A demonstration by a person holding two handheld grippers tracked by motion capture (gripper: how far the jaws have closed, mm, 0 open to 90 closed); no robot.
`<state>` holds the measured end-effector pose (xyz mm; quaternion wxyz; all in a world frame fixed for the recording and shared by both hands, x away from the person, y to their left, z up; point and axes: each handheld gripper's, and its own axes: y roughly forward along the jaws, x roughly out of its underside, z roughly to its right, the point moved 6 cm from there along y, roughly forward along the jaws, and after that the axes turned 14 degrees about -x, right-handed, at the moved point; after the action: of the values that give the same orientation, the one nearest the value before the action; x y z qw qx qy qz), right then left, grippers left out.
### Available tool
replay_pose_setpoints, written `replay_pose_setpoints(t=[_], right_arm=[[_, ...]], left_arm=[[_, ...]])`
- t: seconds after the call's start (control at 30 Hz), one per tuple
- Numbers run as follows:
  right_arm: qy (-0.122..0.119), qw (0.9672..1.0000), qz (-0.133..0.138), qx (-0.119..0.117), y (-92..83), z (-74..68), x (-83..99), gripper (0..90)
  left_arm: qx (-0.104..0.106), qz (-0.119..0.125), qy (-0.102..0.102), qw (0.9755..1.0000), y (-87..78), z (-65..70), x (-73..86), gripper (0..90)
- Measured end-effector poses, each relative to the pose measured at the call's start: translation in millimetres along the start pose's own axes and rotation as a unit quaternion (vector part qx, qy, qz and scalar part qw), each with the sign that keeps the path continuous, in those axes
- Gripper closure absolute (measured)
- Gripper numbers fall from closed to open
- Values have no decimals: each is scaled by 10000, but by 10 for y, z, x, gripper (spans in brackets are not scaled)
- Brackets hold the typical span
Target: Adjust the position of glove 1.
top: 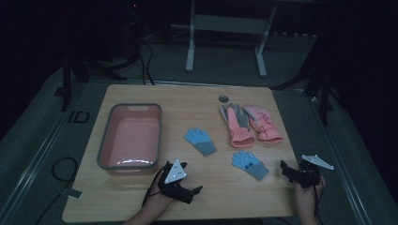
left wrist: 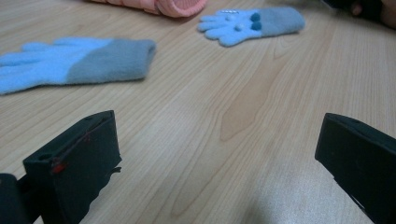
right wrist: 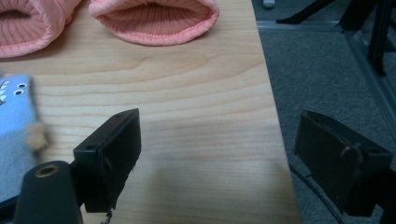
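The left gripper (top: 187, 187) rests low at the near edge of the table (top: 141, 206), just in front of the pink basin (top: 109, 123). Its jaws stand wide apart and nothing is between them; in the left gripper view only bare wood lies between the two black jaws. The right gripper (top: 293, 172) is at the near right corner, and its jaws are also spread with nothing held.

From the left gripper view, the plain blue glove (left wrist: 70, 63) lies flat to the left ahead, with its grey cuff turned toward the middle. The second blue glove (left wrist: 252, 25), the one with small dots on it, lies farther off. The high view does not show these dots clearly; the right gripper view shows a small part of this glove (right wrist: 16, 121) at its left border, with what seems to be little eyes and teeth printed on it, though the part is too small to be sure.

The right gripper view also shows the open ribbed cuffs of the two pink gloves (right wrist: 156, 18), which the high view shows from above as a pair (top: 251, 124) lying side by side, with a grey glove (top: 237, 115) between them.

The right jaw of the right gripper hangs past the right edge of the table, over the grey floor (right wrist: 327, 70). Between the two grippers the near strip of wood is free, and the dotted blue glove lies just beyond it.
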<state>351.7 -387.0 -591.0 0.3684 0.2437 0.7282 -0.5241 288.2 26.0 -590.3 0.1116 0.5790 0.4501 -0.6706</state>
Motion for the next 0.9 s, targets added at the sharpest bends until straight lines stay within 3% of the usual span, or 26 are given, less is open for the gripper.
replay_pose_setpoints(t=[0.2, 0.27, 0.37, 0.5, 0.63, 0.8, 0.9], right_arm=[[2, 10000, -30, -87, -2, -7, 9, 147], [117, 9991, -198, -356, 14, -27, 34, 138], [158, 9984, -369, -409, 16, -52, 47, 138], [-95, 9990, -237, -377, -73, -132, -84, 139], [-231, 9982, -124, -542, -173, -234, -278, 130], [-367, 9974, -248, -566, -204, -342, -478, 111], [-450, 9962, -237, -712, -213, -441, -611, 111]], left_arm=[[24, -34, 38, 10000, 1, 12, 4, 0], [22, -28, 23, 10000, 1, 8, 3, 0], [23, -24, 38, 10000, -1, 13, 3, 0], [43, -9, 44, 10000, -4, 15, 3, 0], [22, 0, 17, 10000, -6, 8, 3, 0], [-1, 2, 5, 10000, -15, 9, 7, 1], [3, -7, 21, 10000, -10, 12, 7, 1]])
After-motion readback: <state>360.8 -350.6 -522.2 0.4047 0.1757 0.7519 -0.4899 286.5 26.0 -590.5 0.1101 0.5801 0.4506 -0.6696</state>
